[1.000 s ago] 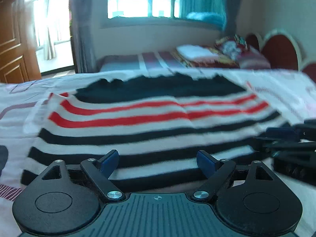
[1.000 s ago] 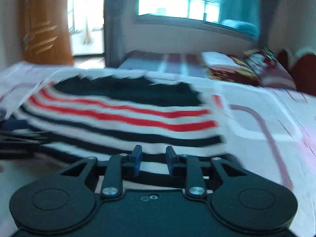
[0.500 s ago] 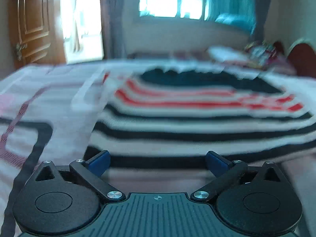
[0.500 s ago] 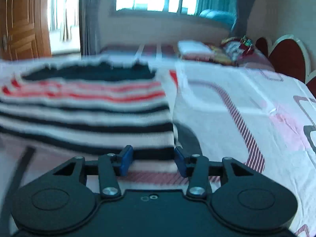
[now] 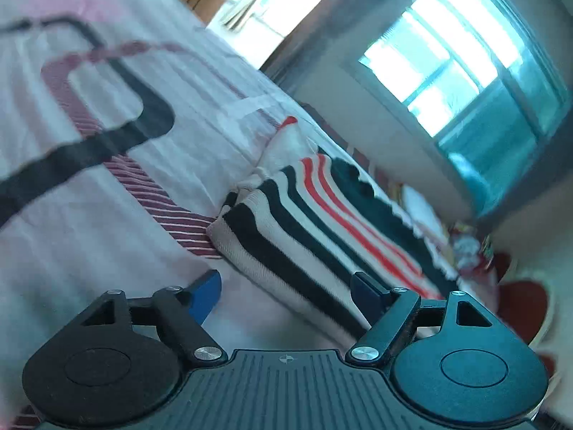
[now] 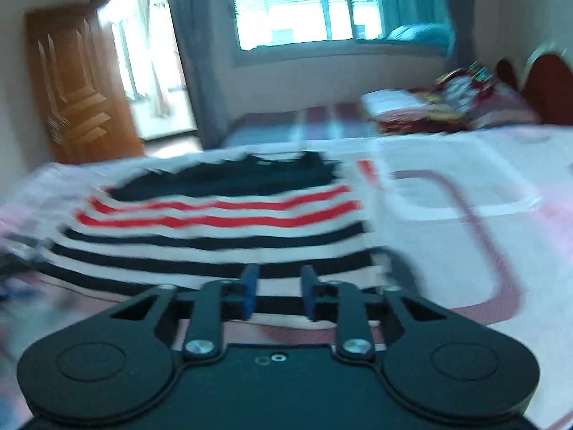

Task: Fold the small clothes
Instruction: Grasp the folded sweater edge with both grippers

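A small knit sweater [image 6: 222,229] with black, white and red stripes and a dark top lies flat on the bed. In the left wrist view the sweater [image 5: 322,222] runs diagonally, its left hem corner nearest. My left gripper [image 5: 286,286] is open wide and empty, tilted, just short of that hem corner. My right gripper [image 6: 277,288] is open with a narrow gap and empty, low over the sweater's near hem, right of its middle.
The bedsheet [image 6: 465,215] is white with pink and dark looping lines. Folded bedding and pillows [image 6: 429,107] lie at the far end by a red headboard [image 6: 544,86]. A wooden door [image 6: 78,89] and a window [image 6: 304,3] stand behind.
My left gripper has swung to the sweater's left hem corner and rolled to a tilt. My right gripper has shifted left, back over the hem, and risen a little. Both stay open.
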